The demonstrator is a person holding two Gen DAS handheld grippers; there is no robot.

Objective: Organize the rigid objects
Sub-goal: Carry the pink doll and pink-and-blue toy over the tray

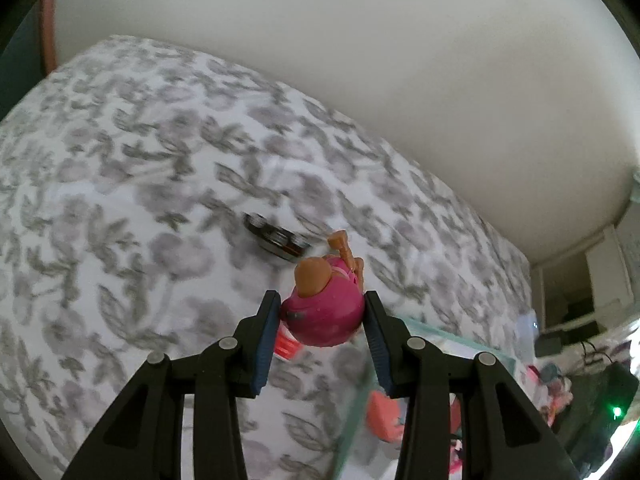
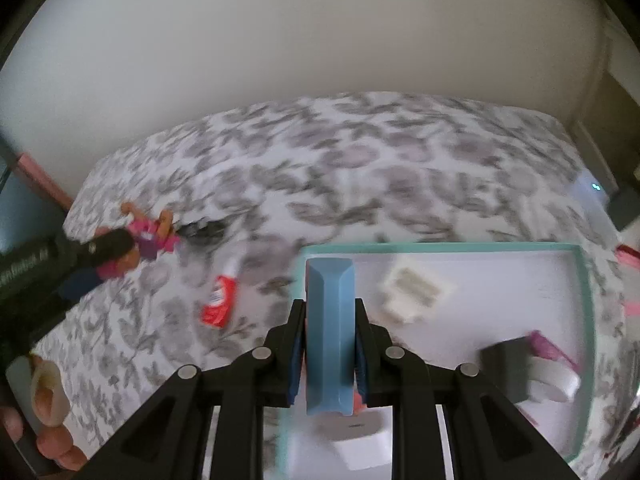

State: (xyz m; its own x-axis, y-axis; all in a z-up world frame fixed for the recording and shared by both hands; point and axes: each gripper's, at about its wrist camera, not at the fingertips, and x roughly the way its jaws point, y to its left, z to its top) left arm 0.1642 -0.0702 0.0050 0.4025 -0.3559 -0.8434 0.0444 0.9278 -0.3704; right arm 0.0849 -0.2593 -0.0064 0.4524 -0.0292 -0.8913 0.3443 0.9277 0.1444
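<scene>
My left gripper [image 1: 322, 300] is shut on a small doll in a pink dress [image 1: 325, 316], held above the flowered bedspread [image 1: 140, 184]. The right wrist view shows the same doll [image 2: 149, 236] at the far left. My right gripper [image 2: 329, 305] is shut on a light blue block [image 2: 330, 320], which stands upright between the pads over the near-left part of a teal-rimmed tray [image 2: 440, 245]. In the left wrist view the tray's corner [image 1: 460, 340] is at the lower right.
On the bed lie a red tube [image 2: 219, 300] and a dark round object [image 1: 276, 240]. The tray holds a white ridged piece [image 2: 416, 292], a black box [image 2: 506, 364], a white tape roll [image 2: 554, 380] and a white block [image 2: 356, 436]. A hand [image 2: 48, 400] shows lower left. A wall stands behind the bed.
</scene>
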